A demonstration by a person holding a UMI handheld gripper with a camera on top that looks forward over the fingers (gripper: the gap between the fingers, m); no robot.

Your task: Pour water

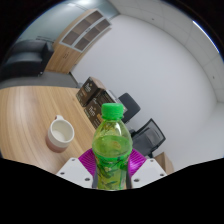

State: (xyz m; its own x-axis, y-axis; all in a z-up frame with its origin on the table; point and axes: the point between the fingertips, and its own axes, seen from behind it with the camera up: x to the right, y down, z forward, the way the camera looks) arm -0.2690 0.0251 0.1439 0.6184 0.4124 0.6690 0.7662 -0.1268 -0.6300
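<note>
The scene is lit evenly and rather brightly from above, and a ceiling light point(82, 4) is seen as a white glare far up. Only soft shadows are cast on the table point(25, 115). Strong bending is given by the wide lens, so the wall point(170, 70) is curved. The near bottle point(111, 148) is slightly blurred.

The gripper point(109, 172) has two pale grey fingers point(72, 171), each bearing a magenta pad point(133, 157) on its inner face.

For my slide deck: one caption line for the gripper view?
Tongs grip a green-capped bottle above a wooden table, white cup nearby.
</note>
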